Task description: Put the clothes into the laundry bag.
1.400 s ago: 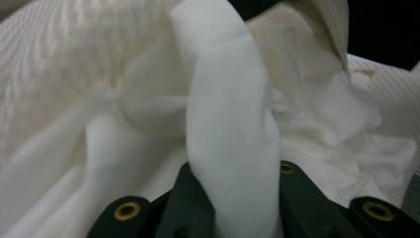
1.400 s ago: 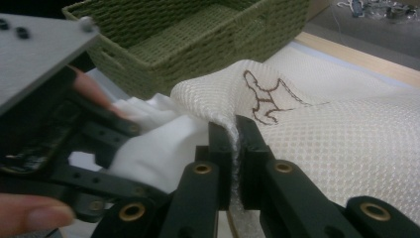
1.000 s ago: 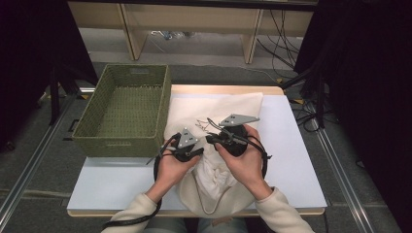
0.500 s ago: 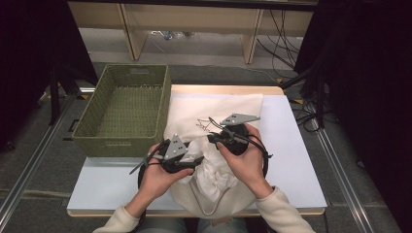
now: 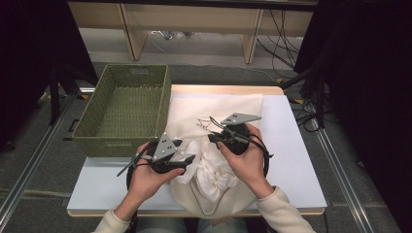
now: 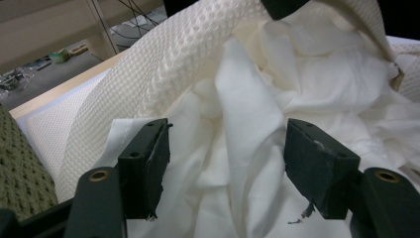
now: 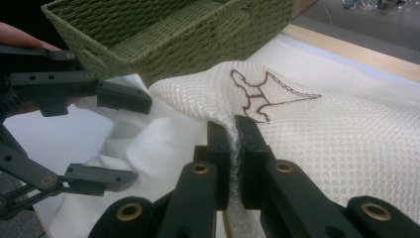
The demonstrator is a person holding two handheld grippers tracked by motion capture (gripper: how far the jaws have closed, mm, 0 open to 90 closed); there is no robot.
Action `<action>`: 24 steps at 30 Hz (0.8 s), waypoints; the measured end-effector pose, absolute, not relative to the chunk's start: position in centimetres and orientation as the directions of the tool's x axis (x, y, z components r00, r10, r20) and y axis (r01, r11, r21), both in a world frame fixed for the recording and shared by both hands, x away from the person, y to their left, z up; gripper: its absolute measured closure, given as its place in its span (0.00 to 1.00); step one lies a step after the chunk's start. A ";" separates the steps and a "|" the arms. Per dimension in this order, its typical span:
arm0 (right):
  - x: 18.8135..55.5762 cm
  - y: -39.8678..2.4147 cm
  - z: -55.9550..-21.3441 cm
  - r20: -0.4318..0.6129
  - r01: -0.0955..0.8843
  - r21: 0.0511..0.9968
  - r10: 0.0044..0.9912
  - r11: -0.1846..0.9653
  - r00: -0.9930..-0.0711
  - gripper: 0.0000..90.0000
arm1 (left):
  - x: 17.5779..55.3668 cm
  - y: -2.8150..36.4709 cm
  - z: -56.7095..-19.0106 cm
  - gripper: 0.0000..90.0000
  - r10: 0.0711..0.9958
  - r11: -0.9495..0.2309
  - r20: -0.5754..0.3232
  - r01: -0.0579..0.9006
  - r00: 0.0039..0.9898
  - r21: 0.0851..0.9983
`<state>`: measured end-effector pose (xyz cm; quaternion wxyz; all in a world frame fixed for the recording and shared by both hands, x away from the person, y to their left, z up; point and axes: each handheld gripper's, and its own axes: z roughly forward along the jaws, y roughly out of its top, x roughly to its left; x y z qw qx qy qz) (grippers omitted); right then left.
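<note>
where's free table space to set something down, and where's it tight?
Free: the white table strip between the mesh bag and the table's right edge; the near-left corner below the green basket. The basket looks empty. Tight: the middle, where the left hand-held gripper stands open at the white cloth and the right hand-held gripper pinches the bag.
</note>
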<state>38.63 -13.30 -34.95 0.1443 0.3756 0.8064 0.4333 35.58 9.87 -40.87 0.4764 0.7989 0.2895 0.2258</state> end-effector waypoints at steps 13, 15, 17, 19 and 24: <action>38.7 -13.3 -35.0 0.076 0.465 0.809 0.721 0.359 -0.689 0.96 | 37.6 9.2 -44.0 0.51 0.619 -0.479 0.083 0.291 0.781 0.828; 38.7 -13.3 -35.0 0.078 0.467 0.808 0.721 0.358 -0.689 0.96 | 37.7 8.7 -44.5 0.59 0.619 -0.478 0.065 0.309 0.783 0.822; 38.8 -13.3 -35.0 0.078 0.467 0.808 0.721 0.359 -0.689 0.96 | 37.9 8.5 -44.7 0.62 0.613 -0.490 0.072 0.308 0.786 0.815; 38.7 -13.2 -35.1 0.094 0.479 0.805 0.722 0.350 -0.685 0.96 | 38.0 7.8 -45.1 0.74 0.618 -0.490 0.047 0.337 0.785 0.804; 38.8 -13.3 -35.0 0.074 0.461 0.811 0.719 0.360 -0.691 0.97 | 38.1 7.4 -44.5 0.91 0.626 -0.468 0.031 0.344 0.779 0.814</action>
